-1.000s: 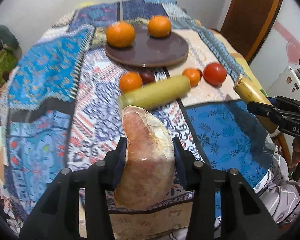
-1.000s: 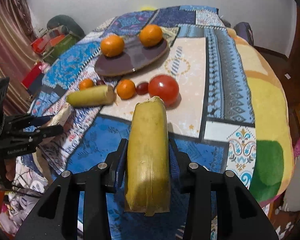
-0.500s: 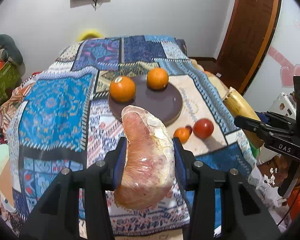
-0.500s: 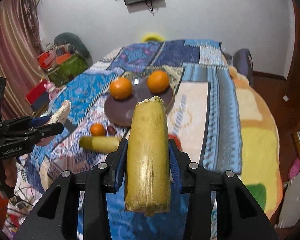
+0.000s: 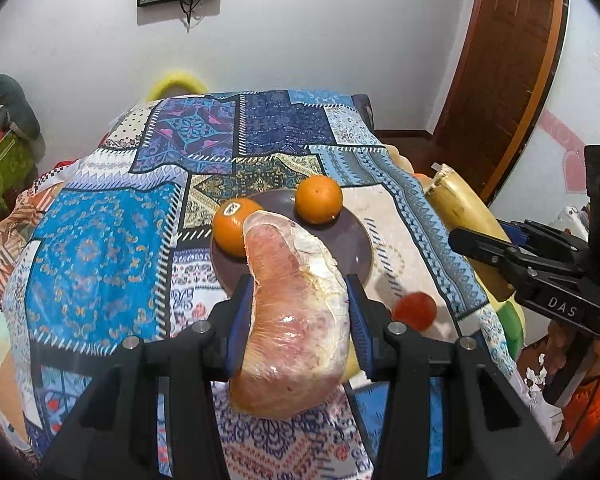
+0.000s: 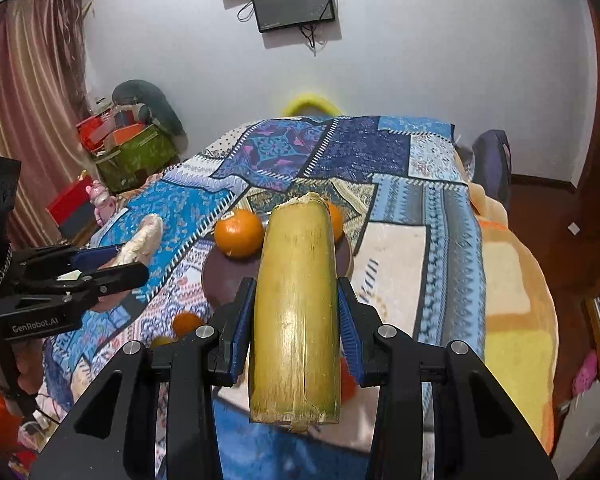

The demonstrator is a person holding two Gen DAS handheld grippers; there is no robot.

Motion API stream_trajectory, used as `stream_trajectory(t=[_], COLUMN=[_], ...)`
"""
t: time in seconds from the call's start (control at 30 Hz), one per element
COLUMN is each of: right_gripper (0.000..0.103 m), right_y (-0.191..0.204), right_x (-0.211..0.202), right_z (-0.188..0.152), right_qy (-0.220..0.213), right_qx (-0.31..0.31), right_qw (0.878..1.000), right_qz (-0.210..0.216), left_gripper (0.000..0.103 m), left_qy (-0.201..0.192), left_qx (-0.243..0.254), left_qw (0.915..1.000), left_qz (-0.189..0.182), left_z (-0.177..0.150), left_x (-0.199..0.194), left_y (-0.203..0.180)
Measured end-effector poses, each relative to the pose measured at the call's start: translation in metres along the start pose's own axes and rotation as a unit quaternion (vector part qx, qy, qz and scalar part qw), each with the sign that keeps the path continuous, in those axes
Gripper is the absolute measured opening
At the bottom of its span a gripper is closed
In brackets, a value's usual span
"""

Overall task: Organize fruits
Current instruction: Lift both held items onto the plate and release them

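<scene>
A patchwork quilt in blues and creams point(image 5: 100, 248) fills the middle of both views, draped over what looks like a bed. On it, at centre frame in the left wrist view, sits a round dark brown plate point(image 5: 352, 248) carrying two oranges point(image 5: 318, 199), one of them with a sticker. Low right of the plate a red tomato point(image 5: 415, 309) lies on the cloth, and in the right wrist view a small orange fruit point(image 6: 186, 323) shows at lower left, partly hidden.

The right gripper point(image 6: 296, 320) is clamped on a thick yellow-green cut stalk section point(image 6: 296, 312), perhaps sugarcane, held lengthwise between the blue pads and raised above the quilt, its far end overlapping the plate in the picture. It looks stiff, fairly heavy and smooth-skinned, so I judge the grip around its middle sensible; a hold near one end would likely let it swing or slip.

The left gripper point(image 5: 296, 320) is closed on a pinkish peeled pomelo segment wrapped in clear film point(image 5: 296, 320), also lifted clear of the cloth, at lower centre of its view. This piece seems soft and easily bruised, and the film probably makes it slippery; a gentle squeeze across its widest part, as now, suits it best.

Both fruits are apparently bound for the plate, where bare space remains in front of the oranges.
</scene>
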State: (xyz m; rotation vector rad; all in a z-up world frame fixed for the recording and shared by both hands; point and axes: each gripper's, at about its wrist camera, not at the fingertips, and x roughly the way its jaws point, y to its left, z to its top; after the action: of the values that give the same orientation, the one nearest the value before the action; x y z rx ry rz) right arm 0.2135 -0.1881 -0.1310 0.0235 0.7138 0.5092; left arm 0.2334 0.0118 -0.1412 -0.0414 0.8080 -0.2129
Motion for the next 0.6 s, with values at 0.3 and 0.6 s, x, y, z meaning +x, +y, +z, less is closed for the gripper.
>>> stream_trajectory(t=[0.3,0.6], right_gripper=[0.036,0.036], right_y=[-0.003,-0.007], right_x=[0.04,0.083], right_z=[0.018,0.027], right_qy=[0.007,0.021], right_qx=[-0.005,-0.008], right_qw=[1.0,0.999], right_qz=[0.013,0.026], left_gripper=[0.044,0.044], left_qy=[0.005,0.013], left_qx=[-0.013,-0.026], left_qw=[0.9999,0.9995], left_qz=[-0.007,-0.014], left_z=[0.018,0.033], left_x=[0.036,0.076], left_y=[0.014,0.03])
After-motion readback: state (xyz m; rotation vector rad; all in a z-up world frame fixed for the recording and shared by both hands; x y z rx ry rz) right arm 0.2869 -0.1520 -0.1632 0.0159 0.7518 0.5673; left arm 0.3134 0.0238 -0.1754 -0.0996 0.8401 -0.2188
